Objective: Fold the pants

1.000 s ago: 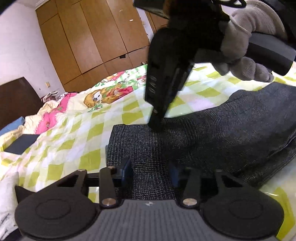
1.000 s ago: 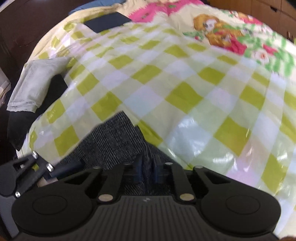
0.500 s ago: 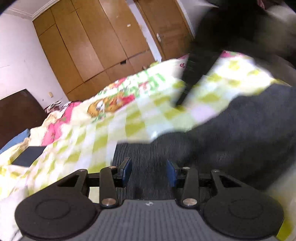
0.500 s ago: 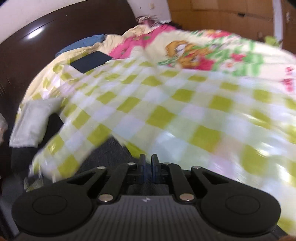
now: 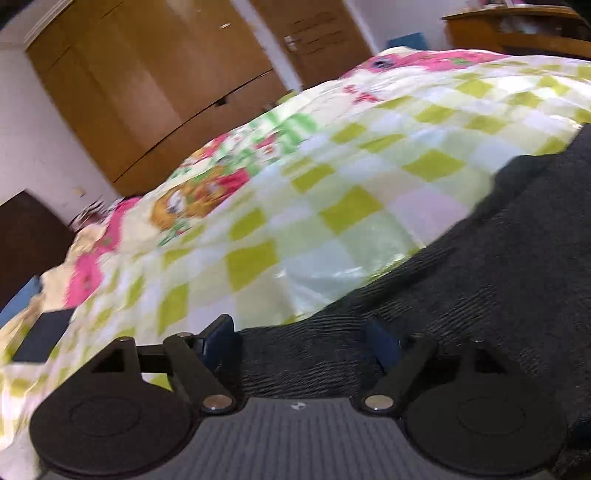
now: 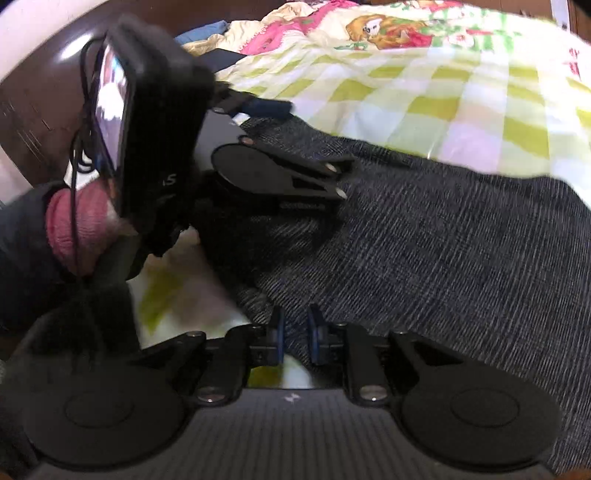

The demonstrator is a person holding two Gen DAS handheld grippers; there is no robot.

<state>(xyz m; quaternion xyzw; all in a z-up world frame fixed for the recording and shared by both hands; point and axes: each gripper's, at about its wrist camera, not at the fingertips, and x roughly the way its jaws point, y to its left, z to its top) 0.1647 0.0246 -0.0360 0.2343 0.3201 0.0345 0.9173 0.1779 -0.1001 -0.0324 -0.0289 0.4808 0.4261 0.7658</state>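
Note:
Dark grey woven pants (image 5: pixel 498 258) lie flat on the green-checked bedspread (image 5: pixel 332 206). My left gripper (image 5: pixel 301 341) sits low over their near edge. Its jaws are opening wide, with cloth lying loose between the fingers and no pad pressing on it. In the right wrist view the pants (image 6: pixel 443 251) fill the right half, and the left gripper (image 6: pixel 295 162) rests on their far left corner. My right gripper (image 6: pixel 295 336) hovers at the pants' near edge. Its jaws are opening to a narrow gap and no cloth is pinched. A hand with a pink cuff (image 6: pixel 74 229) holds the left gripper.
A brown wooden wardrobe (image 5: pixel 147 92) and a door stand beyond the bed. A dark headboard (image 5: pixel 26 229) is at the left. A flat dark object (image 5: pixel 40 336) lies on the bedspread near it. A wooden desk (image 5: pixel 517 26) is at the far right.
The left jaws have spread wide and let go of the pants cloth. The right gripper has left the left view, swung over the pants and parted its shut jaws slightly.

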